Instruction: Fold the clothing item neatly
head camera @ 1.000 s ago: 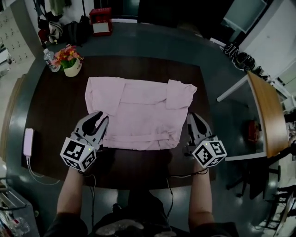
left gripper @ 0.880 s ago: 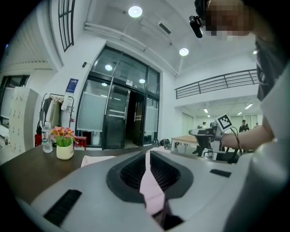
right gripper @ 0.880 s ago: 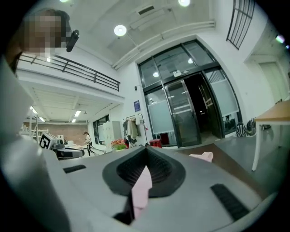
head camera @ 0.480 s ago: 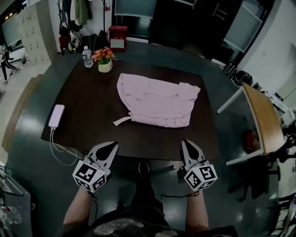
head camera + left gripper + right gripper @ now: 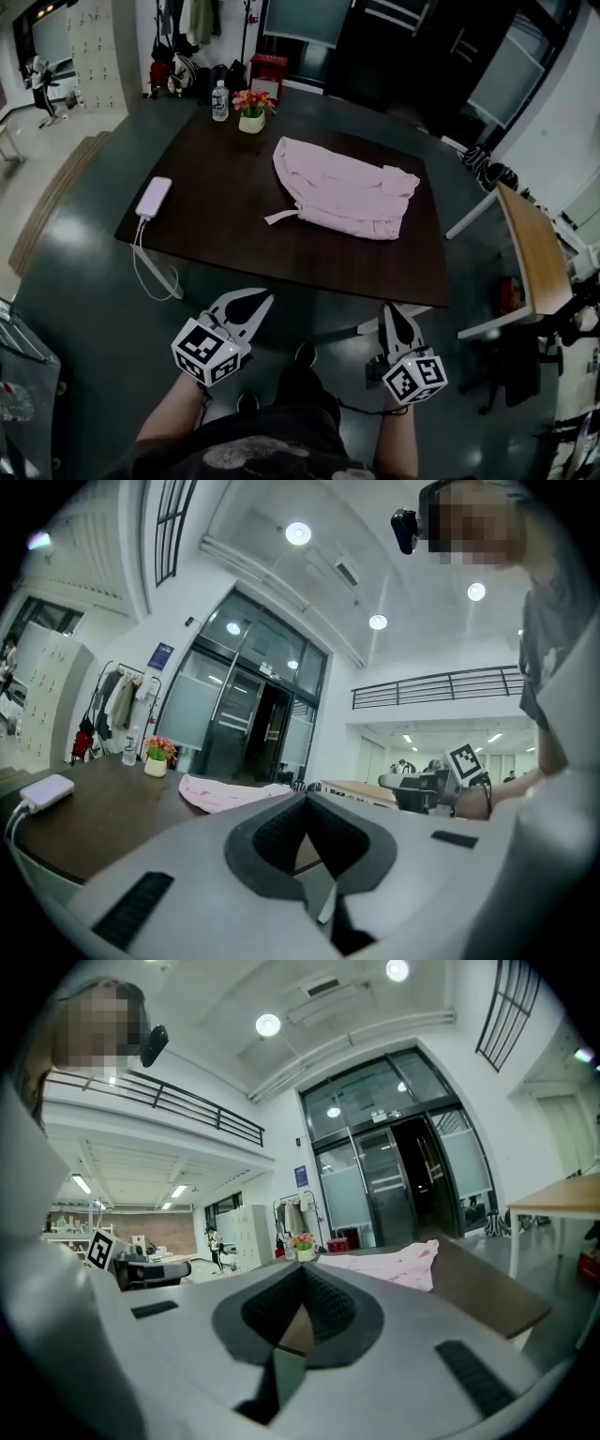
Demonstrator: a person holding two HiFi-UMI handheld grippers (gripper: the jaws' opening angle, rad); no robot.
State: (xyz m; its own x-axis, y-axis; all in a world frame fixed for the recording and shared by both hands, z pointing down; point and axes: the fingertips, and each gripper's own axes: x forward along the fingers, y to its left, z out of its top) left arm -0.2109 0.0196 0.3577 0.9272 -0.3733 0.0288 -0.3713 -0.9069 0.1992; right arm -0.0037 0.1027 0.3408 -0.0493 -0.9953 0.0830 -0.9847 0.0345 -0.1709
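A large hall with a dark, glossy floor (image 5: 84, 281), glass doors and ceiling spotlights surrounds a dark brown worktop (image 5: 225, 216). Both tools hang over the floor on the near side of this worktop, short of its near edge.

The clothing item (image 5: 347, 192) is a pale pink garment lying flat on the worktop, well ahead of both tools and nearer the right one's line than the left's. It is folded into a rough rectangle with soft creases. A narrow strap (image 5: 281, 217) sticks out from its near-left corner onto the bare wood, and a smaller flap (image 5: 401, 180) lies doubled over at the far-right corner.

The left hand-held gripper (image 5: 263, 297) is clenched: in the left gripper view its ribbed pads meet at the tips with nothing between them, and it touches nothing. The right hand-held gripper (image 5: 391, 309) is clenched too, its jaws together and empty, and is well apart from the garment. Both point level toward the worktop, side by side.

Ahead and left of the left tool, a white power bank (image 5: 155, 197) rests near the worktop's left edge, its cable (image 5: 150, 272) looping down over the side. Far ahead, at the back edge, a flower pot (image 5: 250, 111) stands just beside a water bottle (image 5: 219, 101). To the right of the right tool stands a light wooden table (image 5: 525, 253).
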